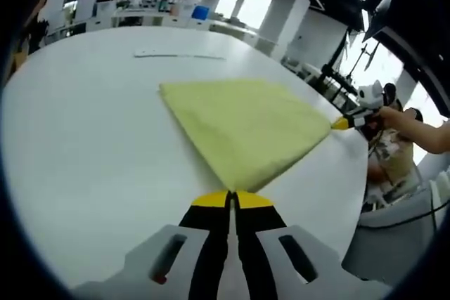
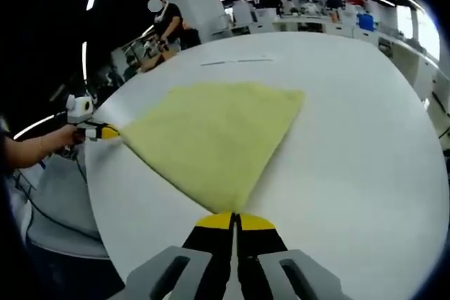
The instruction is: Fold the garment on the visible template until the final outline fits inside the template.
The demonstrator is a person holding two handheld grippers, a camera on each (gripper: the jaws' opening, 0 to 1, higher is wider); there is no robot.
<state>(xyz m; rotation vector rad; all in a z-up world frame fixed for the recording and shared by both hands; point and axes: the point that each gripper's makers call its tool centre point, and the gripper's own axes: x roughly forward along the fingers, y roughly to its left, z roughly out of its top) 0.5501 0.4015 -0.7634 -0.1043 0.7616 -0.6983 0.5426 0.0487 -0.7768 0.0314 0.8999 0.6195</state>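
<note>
Yellow cloth (image 1: 242, 128) spread flat on the white table (image 1: 84, 145), left gripper (image 1: 232, 200) pinching its near corner with jaws closed, right gripper (image 2: 234, 221) clamped on the opposite corner, a person's hand (image 2: 60, 138) behind the far gripper, office desks beyond

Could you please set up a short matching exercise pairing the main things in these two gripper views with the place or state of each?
Things:
1. yellow cloth
2. left gripper
3. right gripper
4. white table

States:
A. shut on one corner of the cloth, also seen at the left edge of the right gripper view
B. lies flat, folded, both near corners pinched
C. bears the cloth, with a faint thin line marked beyond it
D. shut on another corner, also seen at the right edge of the left gripper view

Pairs: 1-B, 2-A, 3-D, 4-C
</note>
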